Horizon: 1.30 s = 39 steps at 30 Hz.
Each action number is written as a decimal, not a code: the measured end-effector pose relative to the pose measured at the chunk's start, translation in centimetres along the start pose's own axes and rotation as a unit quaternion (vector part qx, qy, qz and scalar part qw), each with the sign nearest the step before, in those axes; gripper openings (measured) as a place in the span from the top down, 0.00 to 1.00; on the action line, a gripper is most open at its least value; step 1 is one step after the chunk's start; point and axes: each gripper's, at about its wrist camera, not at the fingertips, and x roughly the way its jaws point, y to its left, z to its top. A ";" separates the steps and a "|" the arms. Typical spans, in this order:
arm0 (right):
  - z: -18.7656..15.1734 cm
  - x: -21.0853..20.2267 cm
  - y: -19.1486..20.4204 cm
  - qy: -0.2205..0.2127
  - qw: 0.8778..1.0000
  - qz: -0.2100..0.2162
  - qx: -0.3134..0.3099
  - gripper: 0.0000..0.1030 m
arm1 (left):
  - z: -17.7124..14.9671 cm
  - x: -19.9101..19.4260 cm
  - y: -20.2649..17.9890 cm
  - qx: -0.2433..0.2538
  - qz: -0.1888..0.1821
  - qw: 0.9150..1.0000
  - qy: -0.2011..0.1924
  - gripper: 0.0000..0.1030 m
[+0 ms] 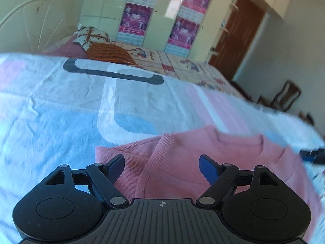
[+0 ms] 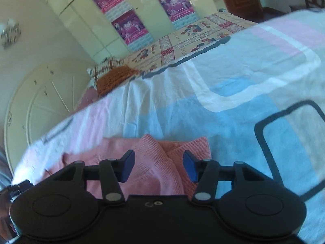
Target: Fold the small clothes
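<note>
- Lying on a bed sheet printed in pale blue, pink and white blocks with dark outlines, a pink knitted garment is seen in both wrist views, already doubled over on itself with a folded edge running across its upper side.
- The left gripper is held over the near part of the garment, angled downward; its jaws are spread wide, and no cloth is pinched between the blue pads, though the garment is seen in the gap beneath them.
- The right gripper is likewise held above the pink garment, near a pointed fold; its jaws are parted, and nothing is clamped between them. Whether the tips touch the cloth cannot be told.
- At the right edge of the left wrist view, a dark blurred part of the other gripper is seen just beside the garment's far side.
- Beyond the sheet, a second bedspread with a floral pattern, an orange-brown striped cushion and a patterned pillow are seen.
- Cream wardrobe doors bearing magenta posters are seen behind the bed, and a brown door is seen to the right.
</note>
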 end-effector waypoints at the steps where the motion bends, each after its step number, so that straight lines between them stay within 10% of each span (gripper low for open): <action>1: 0.0 0.4 0.4 0.005 1.000 -0.010 -0.017 0.50 | 0.2 0.5 -0.7 0.041 0.016 0.999 0.008 0.23; 5: -0.7 1.6 2.3 0.030 0.994 -0.045 -0.097 0.58 | 0.6 2.9 -2.6 0.111 0.028 0.993 0.035 0.40; 8: -1.2 2.2 3.9 0.046 0.982 -0.061 -0.171 0.84 | 1.1 3.2 -3.1 0.094 0.007 0.995 0.031 0.89; 9: -1.2 2.2 4.3 0.044 0.979 -0.066 -0.190 0.88 | 1.1 2.8 -3.6 0.097 0.011 0.995 0.016 0.91; 15: -1.0 -1.4 4.8 -0.063 0.977 -0.045 -0.199 0.91 | 0.0 -2.4 -1.8 0.012 0.029 0.989 -0.142 0.92; 31: -1.2 3.4 3.0 -0.019 0.986 -0.097 -0.131 0.87 | 0.2 4.2 -0.9 0.010 0.091 0.995 -0.046 0.82; 35: -1.0 1.5 4.1 -0.049 0.981 -0.129 -0.138 0.40 | 0.2 0.5 -2.3 0.024 0.093 0.991 -0.091 0.50; 39: -3.1 -1.2 7.2 -0.045 0.981 -0.053 -0.183 0.68 | -2.0 -3.4 -7.0 0.051 -0.009 0.995 -0.082 0.50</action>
